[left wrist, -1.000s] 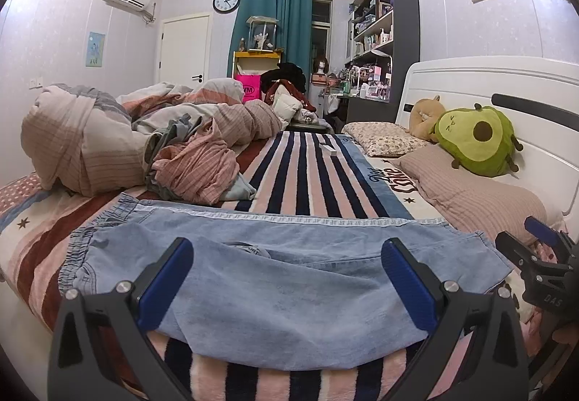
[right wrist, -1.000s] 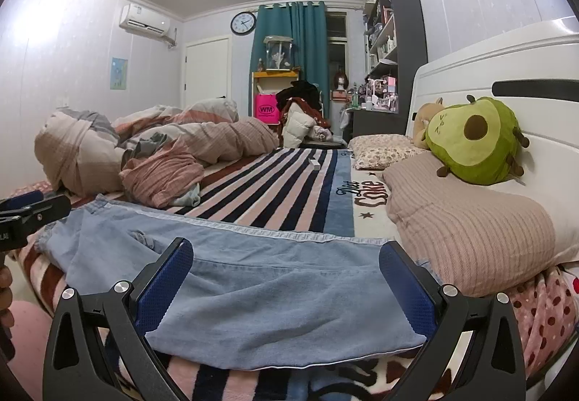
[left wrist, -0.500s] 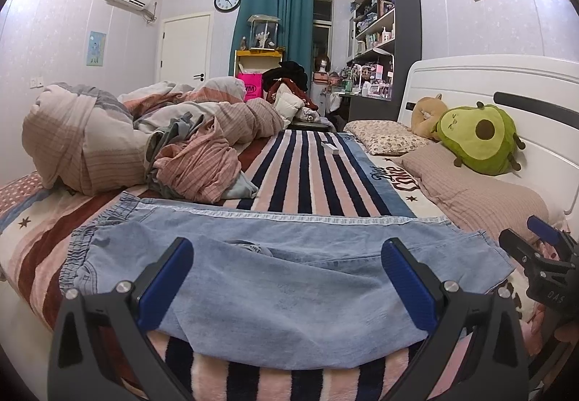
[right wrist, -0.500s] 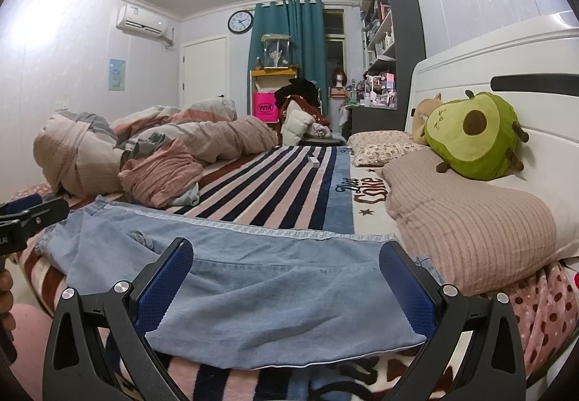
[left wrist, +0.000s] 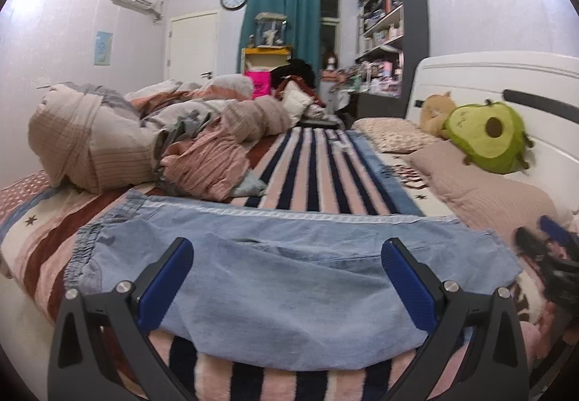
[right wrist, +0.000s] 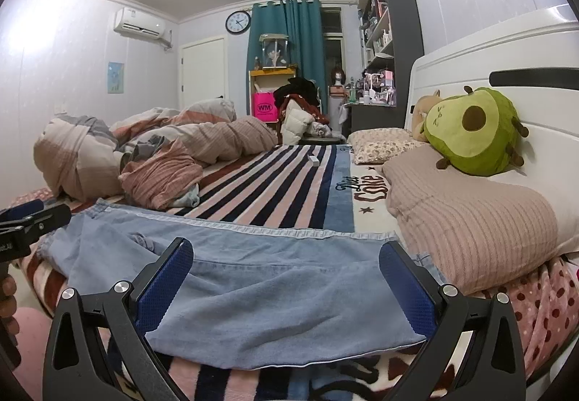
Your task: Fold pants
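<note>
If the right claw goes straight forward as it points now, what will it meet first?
Most likely the denim pants, spread flat on the striped blanket. The open right claw points over their near edge, though its height above them is unclear.

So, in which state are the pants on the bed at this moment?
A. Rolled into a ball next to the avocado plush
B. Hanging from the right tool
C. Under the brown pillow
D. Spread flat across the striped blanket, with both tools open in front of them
D: the pants lie flat on the striped blanket, and the left tool and right tool are open, holding nothing.
</note>
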A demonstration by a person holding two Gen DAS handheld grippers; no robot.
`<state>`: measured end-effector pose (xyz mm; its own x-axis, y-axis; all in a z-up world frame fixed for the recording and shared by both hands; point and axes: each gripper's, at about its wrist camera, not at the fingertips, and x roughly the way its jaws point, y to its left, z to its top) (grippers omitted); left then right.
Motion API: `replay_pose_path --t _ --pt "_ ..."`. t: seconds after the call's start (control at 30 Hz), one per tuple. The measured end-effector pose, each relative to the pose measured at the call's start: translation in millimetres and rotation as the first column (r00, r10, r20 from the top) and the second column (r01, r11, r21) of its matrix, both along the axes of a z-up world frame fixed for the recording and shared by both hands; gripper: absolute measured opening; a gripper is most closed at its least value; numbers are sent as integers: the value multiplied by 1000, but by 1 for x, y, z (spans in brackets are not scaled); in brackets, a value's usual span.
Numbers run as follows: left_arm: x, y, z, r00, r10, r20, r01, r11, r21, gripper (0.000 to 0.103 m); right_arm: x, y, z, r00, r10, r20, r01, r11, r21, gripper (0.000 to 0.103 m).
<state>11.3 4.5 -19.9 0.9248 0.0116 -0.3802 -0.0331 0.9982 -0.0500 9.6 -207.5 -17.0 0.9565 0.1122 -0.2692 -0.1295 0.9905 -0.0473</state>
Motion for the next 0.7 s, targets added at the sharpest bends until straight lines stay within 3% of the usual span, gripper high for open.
replay_pose_path --t 0.1,0.2,0.27,0.37,0.47,0.6,0.7 --pt "7 5 -7 1000 12 -19 -11 1000 7 102 -4 6 -1 1000 -5 28 6 1000 -7 103" --pt "14 14 -14 998 30 -50 -29 1000 3 102 -1 10 2 999 43 4 -43 999 19 103" --pt "19 28 -20 997 24 -77 -27 999 -36 102 3 5 4 997 75 -21 -73 995 74 103" --pt "24 45 -31 994 38 -103 -45 996 -71 102 11 -9 1 983 172 -68 -152 961 229 103" --pt "29 65 -44 990 53 -128 -64 995 -80 102 21 -24 -7 974 156 -162 -101 947 304 103" --pt "40 101 -70 975 84 -205 -114 983 -142 102 31 -35 -15 971 56 -232 4 968 250 103" --pt "45 125 -92 963 81 -259 -137 969 -207 102 38 -36 -26 952 -9 -307 73 977 198 103"
